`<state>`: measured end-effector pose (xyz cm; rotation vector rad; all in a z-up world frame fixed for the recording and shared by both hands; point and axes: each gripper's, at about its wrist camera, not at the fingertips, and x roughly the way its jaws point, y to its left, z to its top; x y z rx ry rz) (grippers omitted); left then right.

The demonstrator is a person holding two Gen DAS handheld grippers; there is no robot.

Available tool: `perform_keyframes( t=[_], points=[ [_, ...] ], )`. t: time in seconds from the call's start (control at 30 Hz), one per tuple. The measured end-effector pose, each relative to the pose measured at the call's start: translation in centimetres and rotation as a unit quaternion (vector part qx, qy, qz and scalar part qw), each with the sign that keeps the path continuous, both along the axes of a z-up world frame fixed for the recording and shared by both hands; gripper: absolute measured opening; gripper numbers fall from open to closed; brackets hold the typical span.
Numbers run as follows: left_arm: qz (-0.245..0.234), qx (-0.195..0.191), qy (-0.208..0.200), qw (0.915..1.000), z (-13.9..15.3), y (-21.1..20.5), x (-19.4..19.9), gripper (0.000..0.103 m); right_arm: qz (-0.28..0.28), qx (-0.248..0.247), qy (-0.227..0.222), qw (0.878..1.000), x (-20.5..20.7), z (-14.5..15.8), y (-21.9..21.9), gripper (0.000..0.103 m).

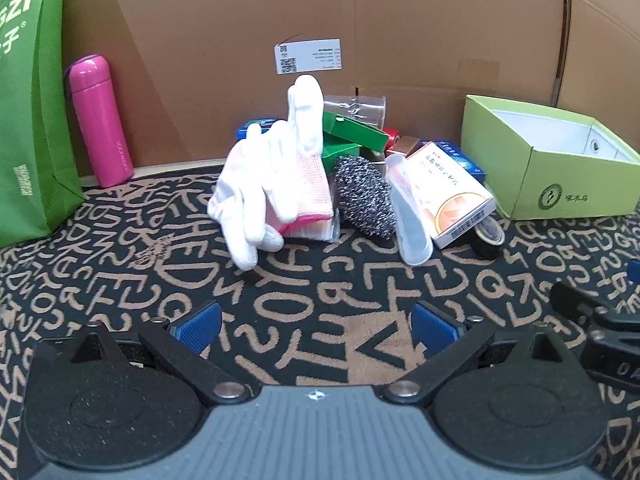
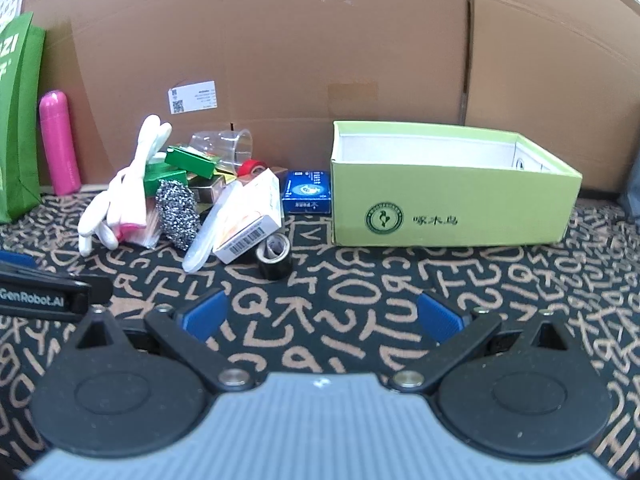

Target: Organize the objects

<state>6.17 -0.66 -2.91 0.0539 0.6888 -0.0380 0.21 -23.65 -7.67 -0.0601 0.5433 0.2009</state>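
Both the left gripper [image 1: 316, 328] and right gripper [image 2: 322, 316] gape wide and empty at lower centre, the clutter pile [image 2: 192, 200] mid-left beside the green box [image 2: 452, 216].

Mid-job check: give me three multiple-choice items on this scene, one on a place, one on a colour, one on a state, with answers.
1. Where does the pile stand relative to the green box?
A. inside it
B. to its left
C. behind it

2. What colour is the bottle by the cardboard wall?
A. pink
B. yellow
C. black

3. How is the right claw?
A. shut on tape
B. shut on a glove
C. open, holding nothing

Answers: B, the right wrist view shows the pile left of the box; A, its body is pink; C, the blue pads stand apart over bare carpet.
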Motion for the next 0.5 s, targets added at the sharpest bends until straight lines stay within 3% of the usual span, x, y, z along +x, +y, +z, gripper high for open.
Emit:
perform_keyframes(
  t=[0.23, 0.37, 0.43, 0.5],
  points=[
    [-0.055, -0.066, 0.007, 0.9963, 1.1, -1.6, 3.9, 0.103, 0.057, -0.048, 0.003, 0.997, 2.8, -0.6, 1.2, 0.103],
    [-0.081, -0.062, 0.029, 0.9944, 0.0, -4.0, 7.9, 0.103, 0.099, -0.043, 0.016, 0.994, 5.2, -1.1, 2.0, 0.102],
    [-0.075, -0.056, 0.045, 0.9946, -0.9, -4.2, 9.5, 0.101, 0.124, -0.035, 0.019, 0.992, 6.2, -1.4, 2.4, 0.095],
    [-0.072, -0.061, 0.058, 0.9938, -1.7, -3.7, 10.7, 0.091, 0.139, -0.049, 0.021, 0.989, 7.4, -1.8, 3.2, 0.085]
  ],
)
